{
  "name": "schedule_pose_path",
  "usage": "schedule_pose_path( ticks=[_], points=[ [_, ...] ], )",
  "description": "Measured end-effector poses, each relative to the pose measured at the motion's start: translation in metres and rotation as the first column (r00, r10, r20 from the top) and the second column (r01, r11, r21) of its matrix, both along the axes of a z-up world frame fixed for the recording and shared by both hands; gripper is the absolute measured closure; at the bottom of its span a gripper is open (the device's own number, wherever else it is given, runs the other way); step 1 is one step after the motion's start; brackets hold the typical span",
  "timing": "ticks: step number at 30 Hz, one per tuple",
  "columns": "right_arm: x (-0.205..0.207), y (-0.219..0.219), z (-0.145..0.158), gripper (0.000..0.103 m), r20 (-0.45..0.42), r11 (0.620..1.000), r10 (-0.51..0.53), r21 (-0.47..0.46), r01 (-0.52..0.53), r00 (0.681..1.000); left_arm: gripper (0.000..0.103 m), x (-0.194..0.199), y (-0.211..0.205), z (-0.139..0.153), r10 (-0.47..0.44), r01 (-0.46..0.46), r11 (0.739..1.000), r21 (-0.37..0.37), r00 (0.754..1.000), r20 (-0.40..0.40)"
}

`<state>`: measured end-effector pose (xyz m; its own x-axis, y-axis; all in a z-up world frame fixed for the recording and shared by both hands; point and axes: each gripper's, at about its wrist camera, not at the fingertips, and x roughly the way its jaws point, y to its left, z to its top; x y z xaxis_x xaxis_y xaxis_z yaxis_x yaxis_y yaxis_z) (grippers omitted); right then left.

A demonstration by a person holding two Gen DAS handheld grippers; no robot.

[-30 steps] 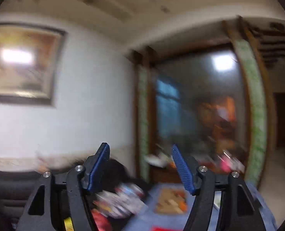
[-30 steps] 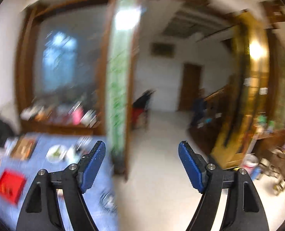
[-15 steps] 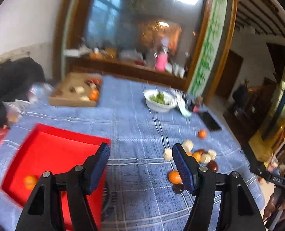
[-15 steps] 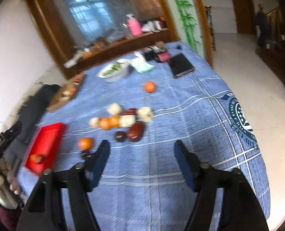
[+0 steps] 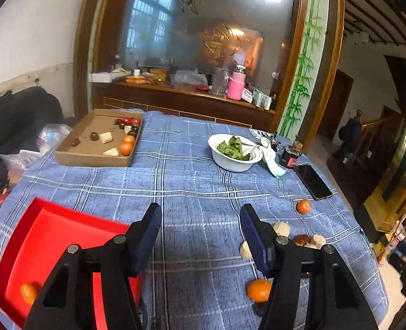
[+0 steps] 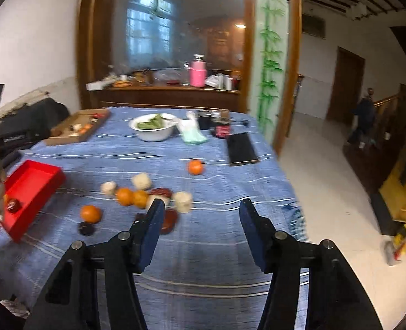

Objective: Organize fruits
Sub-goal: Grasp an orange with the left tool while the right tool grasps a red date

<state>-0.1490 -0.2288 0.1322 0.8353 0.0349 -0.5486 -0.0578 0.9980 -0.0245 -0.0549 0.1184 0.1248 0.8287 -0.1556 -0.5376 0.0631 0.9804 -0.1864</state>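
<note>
Both grippers, left (image 5: pixel 200 232) and right (image 6: pixel 201 229), hovered spread and empty (nothing grasped) above loose fruit (image 6: pixel 133 196), seemingly bound for the red tray (image 5: pixel 57 236).

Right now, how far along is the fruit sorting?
Barely begun. The red tray holds one orange and, in the right wrist view, something dark red. Both the left gripper and right gripper are open and empty. A cluster of loose fruit and a lone orange remain on the blue tablecloth.
</note>
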Motion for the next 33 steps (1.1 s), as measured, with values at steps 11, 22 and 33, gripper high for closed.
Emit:
schedule_pose_path(
  ticks=[11, 22, 33],
  points=[
    [0.022, 0.013, -0.015, 0.051, -0.168, 0.966, 0.151, 0.236, -0.109, 0.974, 0.051, -0.084, 0.039, -0.006, -0.006, 0.005, 0.993, -0.119, 1.0, -0.011],
    [0.095, -0.01, -0.063, 0.069, -0.317, 0.885, 0.121, 0.465, 0.042, 0.941, 0.056, -0.03, -0.007, -0.043, -0.196, 0.166, 0.971, -0.17, 0.964, -0.178],
    [0.111, -0.003, -0.089, 0.069, -0.373, 0.906, 0.121, 0.42, 0.05, 0.92, 0.057, 0.018, -0.087, -0.076, -0.296, 0.297, 0.954, -0.037, 0.916, -0.271]
  ],
)
